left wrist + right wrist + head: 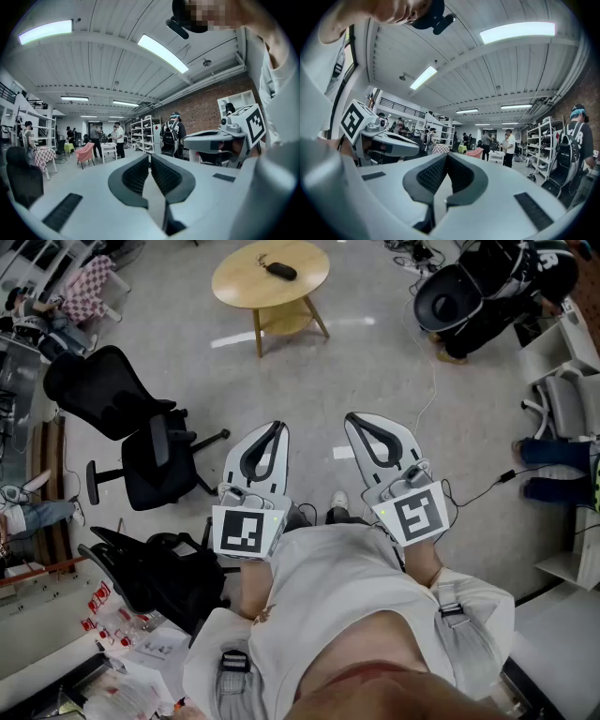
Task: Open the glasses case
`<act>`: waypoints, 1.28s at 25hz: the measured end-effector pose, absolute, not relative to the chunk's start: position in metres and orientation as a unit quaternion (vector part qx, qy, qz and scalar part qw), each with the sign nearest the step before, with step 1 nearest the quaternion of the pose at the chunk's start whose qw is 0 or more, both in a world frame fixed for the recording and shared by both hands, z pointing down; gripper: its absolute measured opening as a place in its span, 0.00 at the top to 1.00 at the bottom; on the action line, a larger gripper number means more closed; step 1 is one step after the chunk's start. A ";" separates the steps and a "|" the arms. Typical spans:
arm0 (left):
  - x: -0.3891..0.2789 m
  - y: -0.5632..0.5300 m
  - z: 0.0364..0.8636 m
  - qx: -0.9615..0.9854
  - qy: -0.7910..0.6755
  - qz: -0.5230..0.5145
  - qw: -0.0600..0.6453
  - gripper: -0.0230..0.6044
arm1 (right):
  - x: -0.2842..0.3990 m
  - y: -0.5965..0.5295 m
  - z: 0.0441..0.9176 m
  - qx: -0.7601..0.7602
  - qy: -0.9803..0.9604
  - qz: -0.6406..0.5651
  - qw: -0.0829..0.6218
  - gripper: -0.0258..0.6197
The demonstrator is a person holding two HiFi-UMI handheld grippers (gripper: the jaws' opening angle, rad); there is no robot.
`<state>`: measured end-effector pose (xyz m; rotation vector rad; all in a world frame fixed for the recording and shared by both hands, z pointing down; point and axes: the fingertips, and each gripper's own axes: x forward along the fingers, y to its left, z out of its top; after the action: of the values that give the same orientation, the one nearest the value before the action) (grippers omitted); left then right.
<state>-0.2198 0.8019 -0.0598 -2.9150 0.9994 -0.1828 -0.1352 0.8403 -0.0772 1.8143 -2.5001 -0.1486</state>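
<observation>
The glasses case (280, 271) is a small dark oblong lying on a round wooden table (246, 287) far ahead across the floor. I hold both grippers level and close to my chest, well short of that table. The left gripper (279, 425) (150, 155) is shut, its ribbed pads meeting at the tips with nothing between them. Beside it, the right gripper (352, 416) (446, 154) is also shut and empty. Each gripper shows side-on in the other's view: the right one (220, 140) and the left one (389, 140).
Two black office chairs (131, 427) (155, 568) stand at my left. A black bag-like bulk (469, 296) sits at the far right, with a white cable (433, 381) trailing over the floor. A cluttered desk (112, 652) is at lower left. People stand near shelves (140, 133) in the distance.
</observation>
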 end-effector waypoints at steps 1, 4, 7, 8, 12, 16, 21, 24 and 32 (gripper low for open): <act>-0.218 0.805 -0.060 -0.944 0.324 -0.057 0.028 0.91 | -0.133 0.841 -0.078 0.586 -0.808 -0.053 0.026 0.93; -0.215 0.810 -0.058 -0.944 0.324 -0.055 0.028 0.91 | -0.128 0.841 -0.079 0.586 -0.808 -0.056 0.024 0.93; -0.214 0.809 -0.054 -0.943 0.328 -0.058 0.023 0.91 | -0.126 0.841 -0.079 0.585 -0.810 -0.043 0.012 0.93; -0.213 0.808 -0.054 -0.942 0.330 -0.059 0.021 0.91 | -0.125 0.840 -0.079 0.582 -0.812 -0.040 0.008 0.93; -0.204 0.796 -0.054 -0.943 0.327 -0.064 0.016 0.91 | -0.119 0.828 -0.078 0.585 -0.810 -0.036 0.006 0.93; -0.202 0.775 -0.048 -0.942 0.329 -0.068 0.018 0.91 | -0.115 0.805 -0.071 0.588 -0.808 -0.030 0.014 0.93; -0.206 0.731 -0.049 -0.945 0.323 -0.057 0.018 0.91 | -0.121 0.765 -0.068 0.594 -0.803 -0.036 0.027 0.93; -0.207 0.698 -0.049 -0.948 0.315 -0.048 0.018 0.91 | -0.123 0.736 -0.065 0.599 -0.799 -0.034 0.035 0.93; -0.218 0.620 -0.057 -0.953 0.299 -0.038 0.025 0.91 | -0.133 0.659 -0.066 0.615 -0.786 -0.038 0.044 0.93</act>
<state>-0.2180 0.6201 -0.0568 -2.9480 0.9252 -0.1177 -0.1335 0.6594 -0.0655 1.8795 -2.4039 -0.1147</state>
